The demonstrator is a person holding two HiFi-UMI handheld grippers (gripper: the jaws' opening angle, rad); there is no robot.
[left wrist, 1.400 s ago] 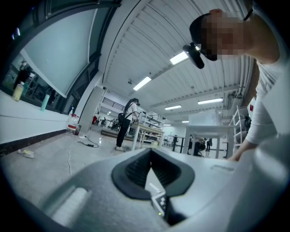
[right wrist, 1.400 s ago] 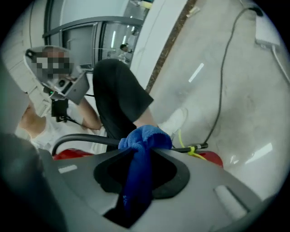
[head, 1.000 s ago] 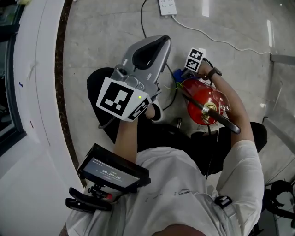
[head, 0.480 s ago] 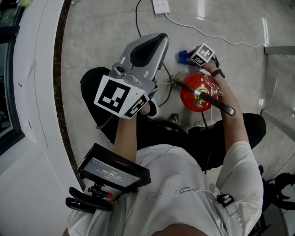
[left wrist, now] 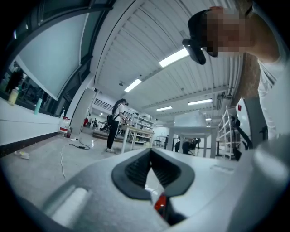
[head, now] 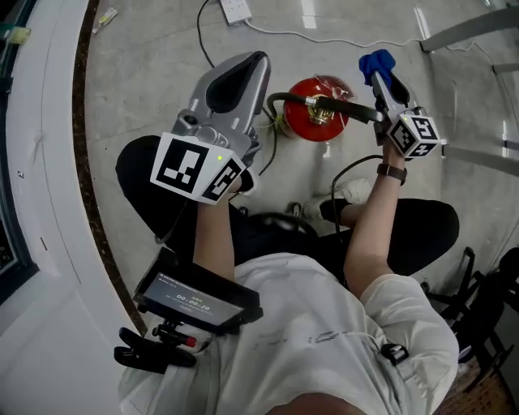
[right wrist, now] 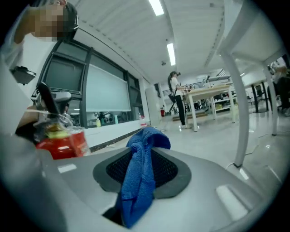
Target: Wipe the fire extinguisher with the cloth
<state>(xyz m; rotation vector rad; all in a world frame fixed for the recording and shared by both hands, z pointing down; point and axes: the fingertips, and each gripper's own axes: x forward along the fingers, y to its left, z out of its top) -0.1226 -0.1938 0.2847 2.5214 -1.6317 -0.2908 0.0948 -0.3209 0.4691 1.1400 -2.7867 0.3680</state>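
The red fire extinguisher (head: 318,121) stands on the grey floor, its black handle (head: 349,109) pointing right. My right gripper (head: 381,74) hovers just right of its top, shut on a blue cloth (head: 375,62). In the right gripper view the blue cloth (right wrist: 141,174) hangs out of the closed jaws, and the extinguisher (right wrist: 61,141) sits at the left. My left gripper (head: 253,65) is held left of the extinguisher, apart from it. In the left gripper view its jaws (left wrist: 151,153) meet with nothing between them.
A white power strip (head: 235,10) and its cable lie on the floor beyond the extinguisher. A white wall base (head: 49,162) runs along the left. Metal frame legs (head: 462,28) cross the upper right. A chest-mounted screen (head: 199,296) is below. People and tables (left wrist: 131,133) stand far off.
My right gripper has swung with the cloth from the extinguisher's top left round to its right side. The left gripper keeps its place beside it.
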